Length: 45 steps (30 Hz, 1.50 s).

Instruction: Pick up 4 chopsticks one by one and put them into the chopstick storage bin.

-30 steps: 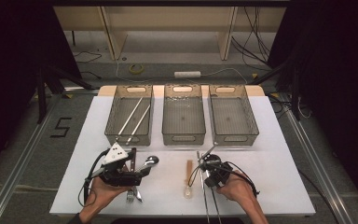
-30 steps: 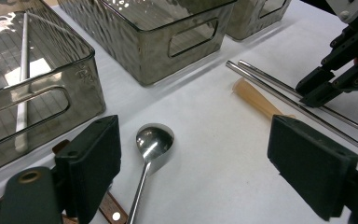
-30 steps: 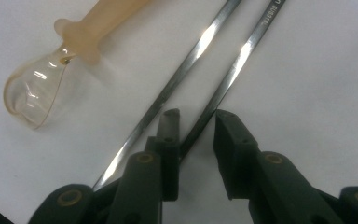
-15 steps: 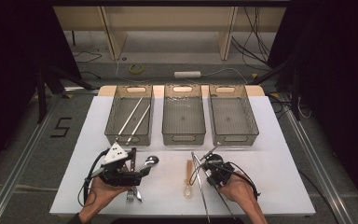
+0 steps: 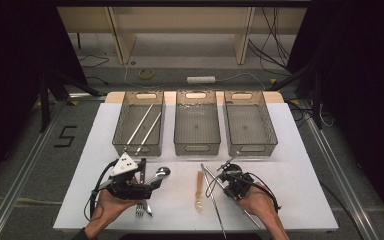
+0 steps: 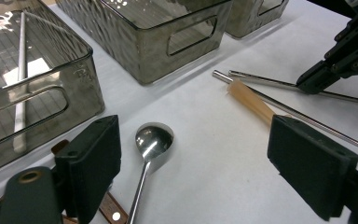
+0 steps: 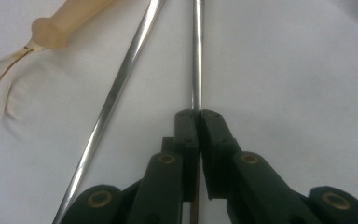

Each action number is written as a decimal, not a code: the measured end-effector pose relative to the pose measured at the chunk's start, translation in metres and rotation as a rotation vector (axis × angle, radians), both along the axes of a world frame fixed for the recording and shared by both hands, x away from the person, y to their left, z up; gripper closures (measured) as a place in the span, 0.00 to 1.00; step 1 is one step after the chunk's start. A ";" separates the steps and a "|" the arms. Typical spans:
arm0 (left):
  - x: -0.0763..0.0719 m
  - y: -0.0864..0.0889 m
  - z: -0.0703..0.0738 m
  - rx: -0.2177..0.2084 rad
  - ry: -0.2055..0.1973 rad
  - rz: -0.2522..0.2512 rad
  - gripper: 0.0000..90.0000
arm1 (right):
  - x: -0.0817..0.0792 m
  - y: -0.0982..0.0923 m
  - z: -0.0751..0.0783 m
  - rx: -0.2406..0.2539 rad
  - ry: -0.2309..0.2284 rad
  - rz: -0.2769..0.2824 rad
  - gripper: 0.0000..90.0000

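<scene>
Two steel chopsticks point(image 5: 213, 200) lie on the white table point(image 5: 300, 165) at front centre, beside an amber plastic spoon point(image 5: 199, 192). My right gripper point(image 5: 225, 177) is shut on one chopstick point(image 7: 196, 60); its jaws have just been closing with that stick between them. The other chopstick point(image 7: 116, 98) lies free to its left, with the amber spoon point(image 7: 51, 28) beyond. My left gripper point(image 5: 150, 182) stands open low over a metal spoon point(image 6: 153, 140), its pads point(image 6: 98, 163) wide apart and touching nothing. The right gripper point(image 6: 317, 79) also appears in the left gripper view, on its chopstick.
Three clear grey baskets stand in a row at the back: the left one point(image 5: 121, 135) holds two more steel chopsticks point(image 5: 142, 127), the middle point(image 5: 196, 147) and right point(image 5: 271, 135) are bare. A fork point(image 5: 140, 210) and a wooden-handled piece point(image 6: 109, 212) lie under the left gripper.
The right gripper's jaws have closed onto the chopstick, and the sticks have shifted slightly on the table. The left gripper and both hands have stayed where they were.
</scene>
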<state>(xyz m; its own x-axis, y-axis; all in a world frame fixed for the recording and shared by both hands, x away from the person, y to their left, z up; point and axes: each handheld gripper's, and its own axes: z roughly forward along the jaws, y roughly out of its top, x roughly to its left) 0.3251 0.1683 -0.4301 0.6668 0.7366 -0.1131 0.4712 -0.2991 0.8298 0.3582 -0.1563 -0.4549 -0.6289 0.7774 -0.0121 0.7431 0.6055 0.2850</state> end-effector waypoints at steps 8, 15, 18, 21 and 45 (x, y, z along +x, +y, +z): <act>0.001 -0.004 -0.001 -0.001 0.004 -0.019 0.19 | -0.004 -0.001 0.011 0.037 -0.020 0.034 0.96; 0.002 -0.013 -0.001 0.013 0.000 -0.062 0.19 | -0.009 0.004 0.020 0.057 -0.043 0.073 0.96; 0.004 -0.017 -0.002 0.008 0.007 -0.077 0.19 | -0.011 0.007 0.025 0.066 -0.048 0.102 0.96; 0.007 -0.023 -0.002 0.016 0.005 -0.101 0.19 | -0.015 0.010 0.030 0.070 -0.053 0.126 0.96; 0.001 -0.072 -0.001 0.248 -0.055 -0.460 0.31 | -0.049 0.049 0.049 0.080 -0.035 0.400 0.96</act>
<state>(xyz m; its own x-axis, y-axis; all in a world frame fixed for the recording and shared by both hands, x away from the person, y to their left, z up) 0.3257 0.0965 -0.4307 0.9276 0.3666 0.0718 0.2029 -0.6557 0.7273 0.3091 -0.1078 -0.4063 -0.8821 0.4709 0.0116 0.4425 0.8198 0.3634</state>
